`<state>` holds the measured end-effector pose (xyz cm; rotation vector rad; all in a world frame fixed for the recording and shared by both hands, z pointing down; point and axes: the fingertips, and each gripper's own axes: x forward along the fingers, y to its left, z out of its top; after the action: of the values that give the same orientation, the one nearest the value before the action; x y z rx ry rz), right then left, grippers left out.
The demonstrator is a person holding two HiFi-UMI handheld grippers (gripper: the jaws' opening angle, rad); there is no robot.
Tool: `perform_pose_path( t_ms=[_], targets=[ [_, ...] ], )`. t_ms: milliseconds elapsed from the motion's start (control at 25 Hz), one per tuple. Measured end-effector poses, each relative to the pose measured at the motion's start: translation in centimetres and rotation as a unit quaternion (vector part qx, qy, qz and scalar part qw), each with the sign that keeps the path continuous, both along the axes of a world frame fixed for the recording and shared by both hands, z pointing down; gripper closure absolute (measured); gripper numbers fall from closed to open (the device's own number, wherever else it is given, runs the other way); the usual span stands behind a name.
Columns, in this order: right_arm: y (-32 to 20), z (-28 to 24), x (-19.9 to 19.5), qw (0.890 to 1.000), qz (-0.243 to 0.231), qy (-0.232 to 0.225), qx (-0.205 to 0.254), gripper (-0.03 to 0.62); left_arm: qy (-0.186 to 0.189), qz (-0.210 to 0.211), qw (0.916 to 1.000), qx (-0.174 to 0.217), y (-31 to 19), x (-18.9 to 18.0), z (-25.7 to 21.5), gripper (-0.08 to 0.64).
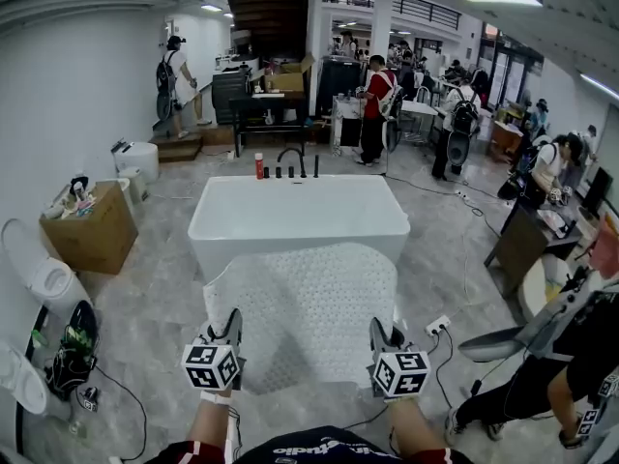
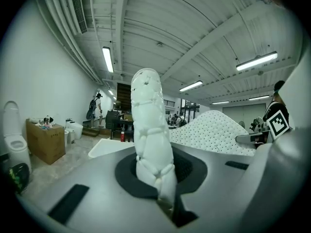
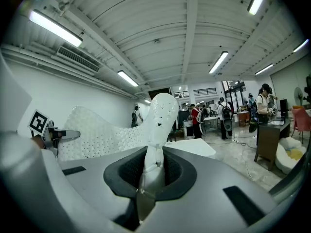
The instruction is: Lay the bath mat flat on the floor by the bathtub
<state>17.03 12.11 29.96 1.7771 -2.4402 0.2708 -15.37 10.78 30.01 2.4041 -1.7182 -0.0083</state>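
Observation:
A white bath mat dotted with small holes hangs spread in the air between my two grippers, in front of the white bathtub. My left gripper is shut on the mat's near left corner, and that corner stands up folded between its jaws. My right gripper is shut on the near right corner. The mat's far edge reaches the tub's front wall. The rest of the mat billows to the right in the left gripper view and as a white sheet to the left in the right gripper view.
A cardboard box and a toilet stand at the left wall. A dark bag and cables lie at the near left. A person crouches at the right beside a power strip. Several people stand farther back.

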Motion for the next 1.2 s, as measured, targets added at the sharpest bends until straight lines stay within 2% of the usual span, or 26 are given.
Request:
perform_pose_path(
  t_ms=[600, 1200],
  targets=[
    [0.1, -0.3, -0.1, 1.000, -0.024, -0.015, 0.011, 0.545, 0.001, -0.003, 1.0000, 0.001, -0.3, 0.2, 0.0, 0.525],
    [0.2, 0.8, 2.0, 0.999, -0.020, -0.026, -0.002, 0.543, -0.003, 0.009, 0.9999, -0.008, -0.8, 2.4, 0.0, 0.525]
  ],
)
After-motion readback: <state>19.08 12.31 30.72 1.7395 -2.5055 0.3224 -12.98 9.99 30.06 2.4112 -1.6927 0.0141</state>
